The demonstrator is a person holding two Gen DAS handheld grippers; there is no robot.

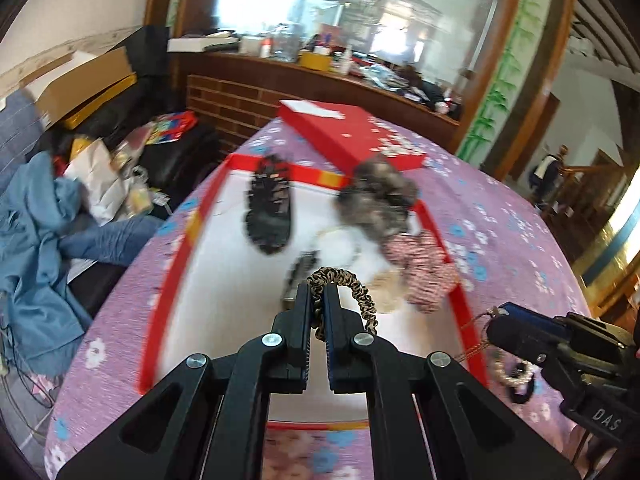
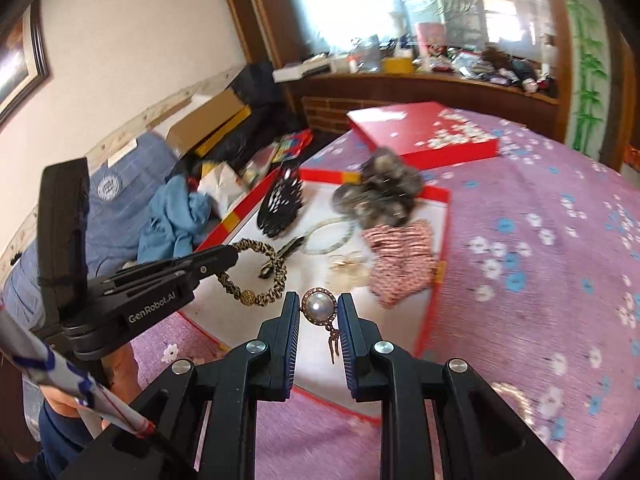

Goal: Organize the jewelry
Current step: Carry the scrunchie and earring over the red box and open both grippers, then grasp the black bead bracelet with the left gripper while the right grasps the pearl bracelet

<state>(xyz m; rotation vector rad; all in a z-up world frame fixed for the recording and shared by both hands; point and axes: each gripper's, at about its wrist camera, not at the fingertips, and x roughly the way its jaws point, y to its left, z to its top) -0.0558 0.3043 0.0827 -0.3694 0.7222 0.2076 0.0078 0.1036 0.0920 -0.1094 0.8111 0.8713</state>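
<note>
- The left gripper is closed tight on one leopard-print scrunchie, which hangs over the white floor of the red-rimmed tray, near its left edge.
- The right gripper pinches one pearl earring between half-closed fingers — above the tray's near rim.
- In the tray lie one black claw clip, one grey fur scrunchie, one red-striped bow and one pale beaded loop; the middle floor is bare.
- One red lid lies behind, on the purple flowered cloth — open cloth to the right.
</note>
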